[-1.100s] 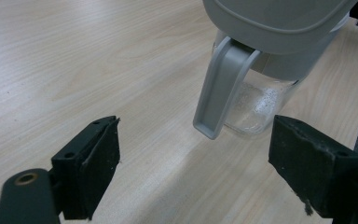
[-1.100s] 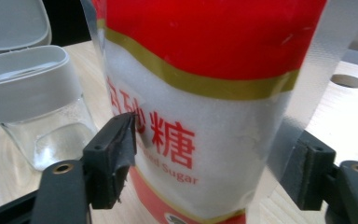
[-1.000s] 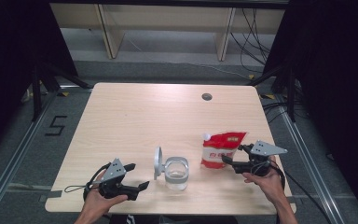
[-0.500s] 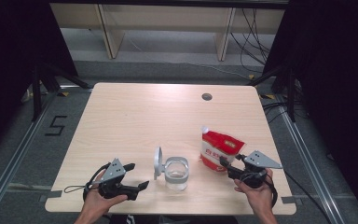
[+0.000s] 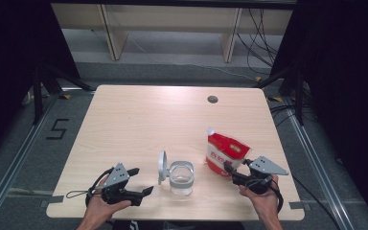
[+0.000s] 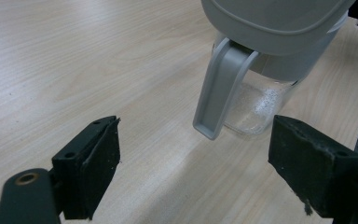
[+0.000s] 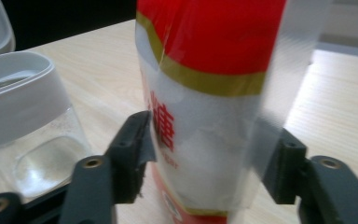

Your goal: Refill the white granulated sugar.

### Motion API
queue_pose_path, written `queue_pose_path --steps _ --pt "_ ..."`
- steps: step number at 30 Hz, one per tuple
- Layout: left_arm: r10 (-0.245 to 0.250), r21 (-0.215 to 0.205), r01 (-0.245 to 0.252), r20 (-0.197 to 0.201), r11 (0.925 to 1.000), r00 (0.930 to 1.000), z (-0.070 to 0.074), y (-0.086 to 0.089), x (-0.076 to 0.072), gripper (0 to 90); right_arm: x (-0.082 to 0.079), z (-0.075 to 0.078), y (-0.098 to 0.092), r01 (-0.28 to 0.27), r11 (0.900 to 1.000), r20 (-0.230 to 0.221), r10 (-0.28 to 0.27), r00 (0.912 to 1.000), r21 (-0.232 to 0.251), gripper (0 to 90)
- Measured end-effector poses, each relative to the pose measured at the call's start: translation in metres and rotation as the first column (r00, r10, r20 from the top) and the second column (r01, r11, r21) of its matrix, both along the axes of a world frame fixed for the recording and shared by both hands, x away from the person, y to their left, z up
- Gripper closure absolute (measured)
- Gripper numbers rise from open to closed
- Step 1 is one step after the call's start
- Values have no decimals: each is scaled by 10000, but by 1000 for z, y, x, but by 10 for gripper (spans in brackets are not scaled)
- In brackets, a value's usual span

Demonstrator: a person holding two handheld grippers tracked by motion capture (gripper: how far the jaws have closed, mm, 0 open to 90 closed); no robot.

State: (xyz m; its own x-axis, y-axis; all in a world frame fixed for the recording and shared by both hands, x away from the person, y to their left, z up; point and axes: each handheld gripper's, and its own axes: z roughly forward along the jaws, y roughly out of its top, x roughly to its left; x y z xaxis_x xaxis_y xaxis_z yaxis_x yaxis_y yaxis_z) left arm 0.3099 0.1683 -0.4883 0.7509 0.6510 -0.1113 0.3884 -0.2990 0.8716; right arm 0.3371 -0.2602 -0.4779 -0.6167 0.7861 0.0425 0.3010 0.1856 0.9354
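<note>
One table [image 5: 139, 124] bears one red-and-white pouch [image 5: 225, 152] standing just right of one clear jar [image 5: 181, 176], whose grey lid [image 5: 162, 166] is flipped up. The right gripper [image 5: 228, 168] has just been opening its jaws around the pouch's base. The left gripper [image 5: 141, 181], jaws spread and empty, sits left of the jar.

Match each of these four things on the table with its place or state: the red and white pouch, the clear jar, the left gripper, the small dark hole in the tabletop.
Things:
1. red and white pouch
2. clear jar
3. left gripper
4. small dark hole

Places or states:
A. open, nothing between its jaws
B. near the table's far edge
C. lid flipped up, standing mid-table
D. upright between the right gripper jaws

Pairs: 1-D, 2-C, 3-A, 4-B
</note>
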Motion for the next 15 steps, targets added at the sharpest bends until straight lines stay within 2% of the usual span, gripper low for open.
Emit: queue_pose_path --steps 3,4,5,8,9,10,11,12,14,15 --pt "-154 82 153 132 9999 9998 0 0 1 162 4 -2 2 -263 9993 -153 267 9995 247 408" --pt "-156 86 155 132 9998 9998 0 0 1 162 9 -2 2 -483 9986 161 479 9987 226 418" --pt "-101 199 99 124 9998 9999 0 0 1 162 9 -1 3 -453 9988 60 452 9990 196 431" --pt "-121 163 119 101 9998 9999 0 0 1 162 11 -2 3 -536 9985 299 532 9981 140 447" --pt "-113 151 112 89 9998 9999 0 0 1 162 8 -2 5 -367 9991 203 363 9991 222 450" --pt "-115 151 113 97 9998 9999 0 0 1 162 8 -2 6 -291 9995 383 285 9989 142 452" --pt "-113 150 112 98 9998 9999 0 0 1 162 6 -2 9 -137 9996 407 126 9991 257 454" --pt "-122 160 120 92 9998 9999 0 0 1 162 3 -2 12 192 9994 300 -201 9993 301 456" --pt "-151 184 149 105 9997 9998 0 0 1 167 -1 -3 18 718 9971 372 -727 9967 271 459" --pt "-143 169 141 103 9998 9998 0 0 1 168 -5 -2 23 1141 9931 143 -1145 9933 273 460"
